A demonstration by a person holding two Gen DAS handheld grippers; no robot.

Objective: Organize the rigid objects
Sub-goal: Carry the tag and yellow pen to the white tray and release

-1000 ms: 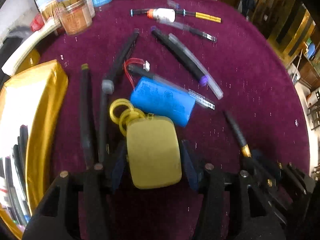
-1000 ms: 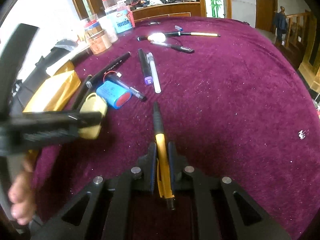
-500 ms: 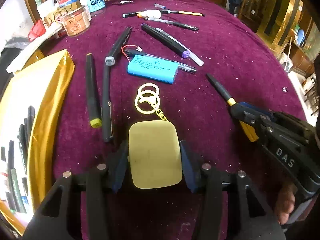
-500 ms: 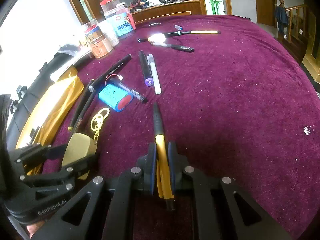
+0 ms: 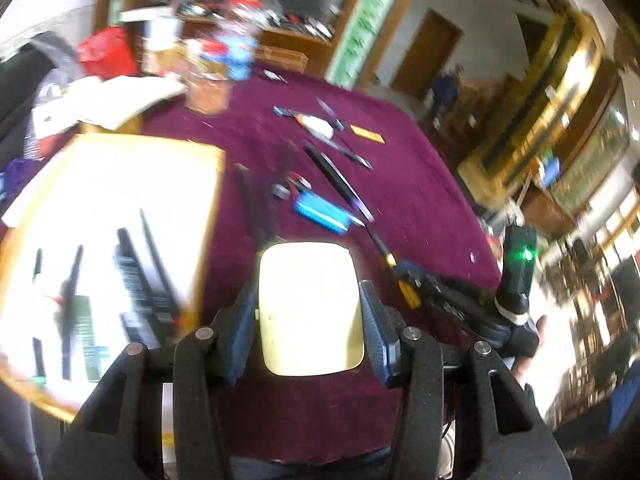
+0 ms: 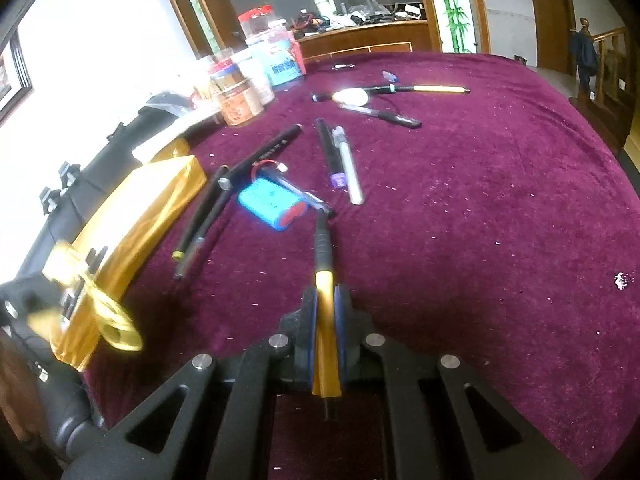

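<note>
A flat yellow key tag (image 5: 310, 312) sits between the blue pads of my left gripper (image 5: 308, 292), which is shut on it and held up beside the open gold box (image 5: 208, 200). Its key rings (image 6: 116, 328) dangle, blurred, in the right wrist view. My right gripper (image 6: 326, 294) is shut on a yellow and black pen (image 6: 324, 248) whose black tip points towards the blue battery pack (image 6: 272, 202). That gripper and pen (image 5: 384, 250) also show low over the cloth in the left wrist view.
Several pens (image 5: 136, 276) lie inside the gold box. Loose pens and markers (image 6: 340, 160) are scattered on the purple velvet cloth (image 6: 480, 220). Jars and tubs (image 6: 240, 96) stand at the far left edge. A person (image 6: 584, 56) stands far off by a door.
My left gripper has risen and swung left with the yellow tag, from over the loose pens to beside the gold box. The right gripper has stayed put, still gripping the pen.
</note>
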